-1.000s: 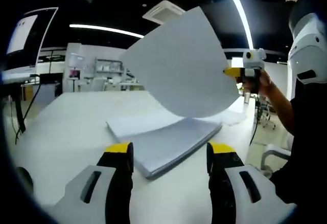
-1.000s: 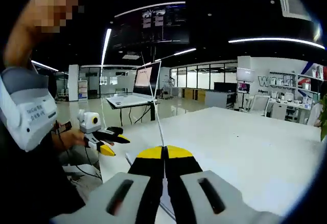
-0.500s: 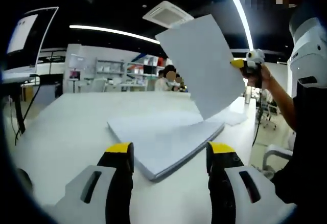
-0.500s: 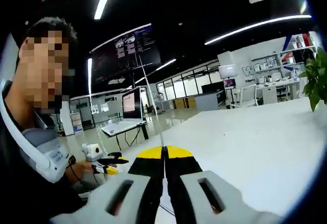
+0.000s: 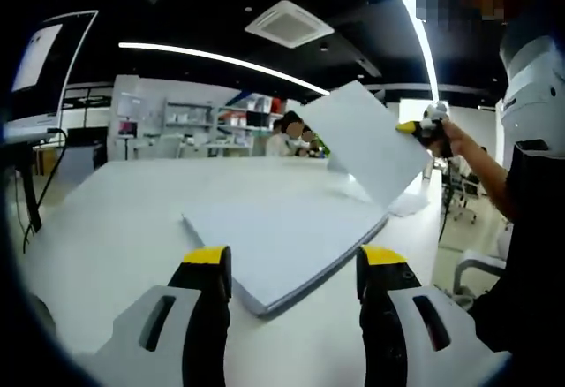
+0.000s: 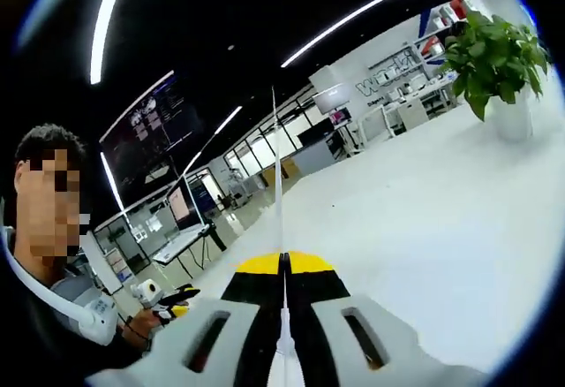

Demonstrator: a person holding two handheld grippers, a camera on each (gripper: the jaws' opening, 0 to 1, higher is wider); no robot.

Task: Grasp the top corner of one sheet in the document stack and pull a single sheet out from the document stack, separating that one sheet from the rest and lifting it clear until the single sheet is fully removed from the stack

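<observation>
Paper is the material in hand: one sheet point(image 5: 366, 150), held by the right gripper point(image 6: 284, 265) at a corner. In the left gripper view the sheet hangs in the air above and to the right of the stack point(image 5: 282, 239), tilted, with no visible contact between them. The stack lies flat on the white table point(image 5: 106, 219), its layered edge showing at the near side.

Right gripper: jaws pressed together on the sheet, which appears edge-on as a thin white line rising from between the yellow tips. Left gripper point(image 5: 294, 268): jaws wide apart, holding nothing, low over the table just short of the stack's near edge.

Handling (judged, not measured):
- The sheet is very light and thin; it stays fairly flat here but will probably bend or flutter if moved fast.
- A corner grip suffices for the weight, yet a hard tug could crease or tear the pinched corner.
- Sheets in a stack tend to cling, so the top corner is the place to peel from, taking one layer alone.

Status: the sheet looks clear of the stack, so the task appears nearly or fully done. The stack's remaining sheets lie squared and undisturbed.
</observation>
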